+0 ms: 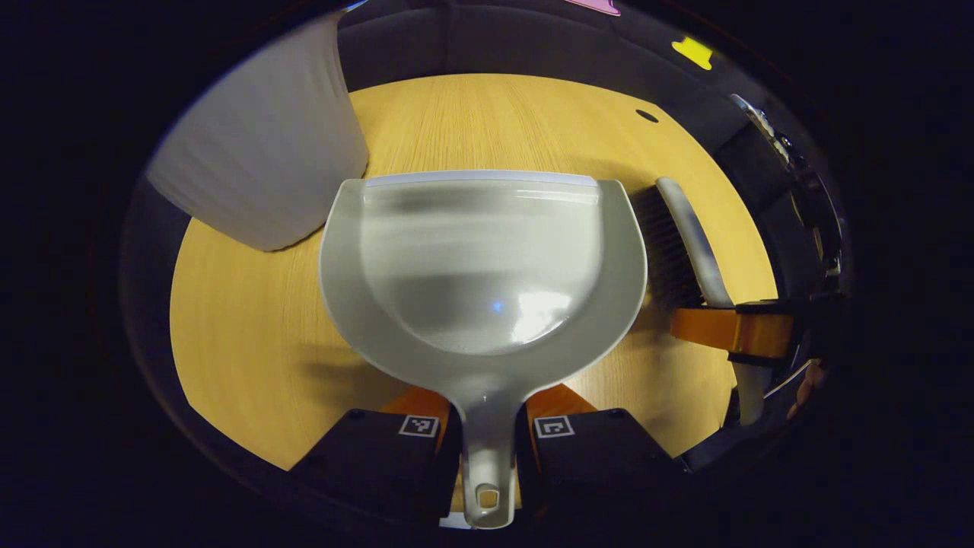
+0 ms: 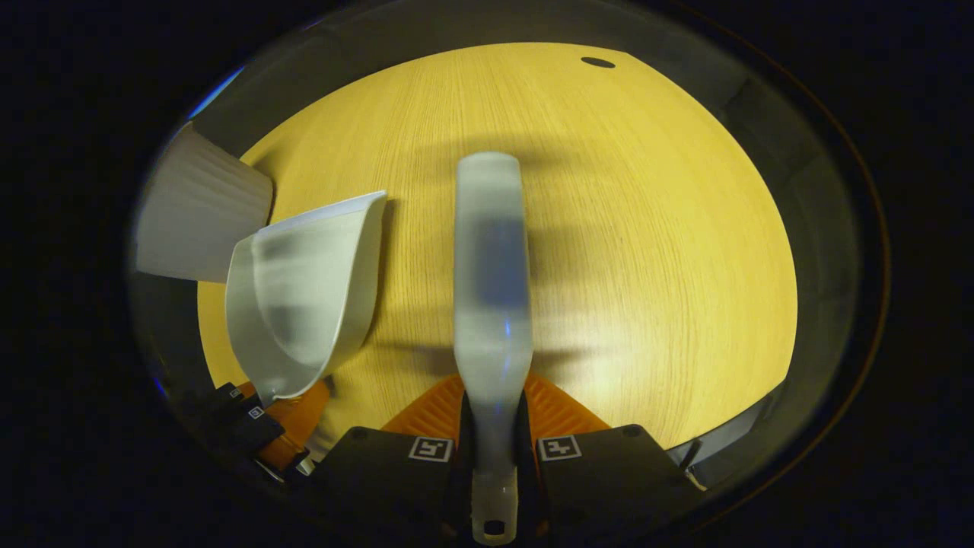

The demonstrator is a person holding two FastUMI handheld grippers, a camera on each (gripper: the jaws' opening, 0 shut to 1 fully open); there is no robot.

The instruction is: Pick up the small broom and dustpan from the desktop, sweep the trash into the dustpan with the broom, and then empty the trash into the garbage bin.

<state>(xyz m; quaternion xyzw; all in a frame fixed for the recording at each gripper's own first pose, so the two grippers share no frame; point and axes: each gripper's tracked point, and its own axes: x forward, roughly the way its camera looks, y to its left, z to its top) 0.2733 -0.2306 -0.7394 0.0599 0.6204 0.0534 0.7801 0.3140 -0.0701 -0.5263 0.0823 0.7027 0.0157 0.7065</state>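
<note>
Left gripper (image 1: 487,434) clamps dustpan (image 1: 483,266) handle; right gripper (image 2: 493,449) clamps broom (image 2: 493,281) handle, both above counter (image 2: 647,228). Bin (image 1: 262,144) near. Likely next: tip pan lip low, sweep short strokes.

Light wood-grain desktop (image 2: 624,228), round-looking through the lens. The white ribbed bin (image 1: 262,144) stands near its edge at about 10 o'clock in both views. There's a small dark oval spot (image 2: 597,62) on the wood around 1 o'clock.
</note>
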